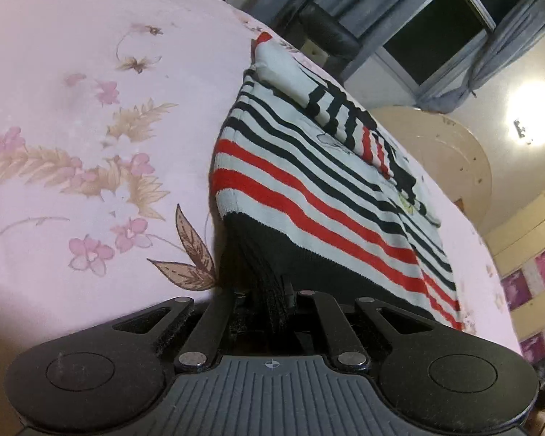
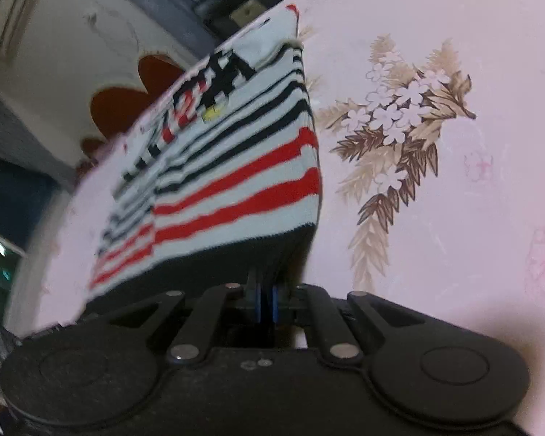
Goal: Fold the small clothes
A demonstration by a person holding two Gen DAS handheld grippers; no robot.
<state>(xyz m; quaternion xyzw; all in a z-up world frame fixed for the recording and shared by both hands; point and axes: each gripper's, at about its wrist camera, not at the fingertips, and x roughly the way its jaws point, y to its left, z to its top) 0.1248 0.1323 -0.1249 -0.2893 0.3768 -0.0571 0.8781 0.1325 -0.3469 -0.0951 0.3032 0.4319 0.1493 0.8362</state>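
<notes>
Gripping striped sweater [image 1: 309, 189] hem | L gripper [image 1: 272, 290] + R gripper [image 2: 267, 287] both clamped on it | on floral sheet [image 1: 72, 127]

Left black two-finger gripper [image 1: 272, 292] angled downward, jaws pinched tight on dark ribbed fabric bunched between them. Right black two-finger gripper [image 2: 267, 290] tilted down the same way, blue-edged pads [image 2: 258, 301] clamped together on dark cloth too.
</notes>
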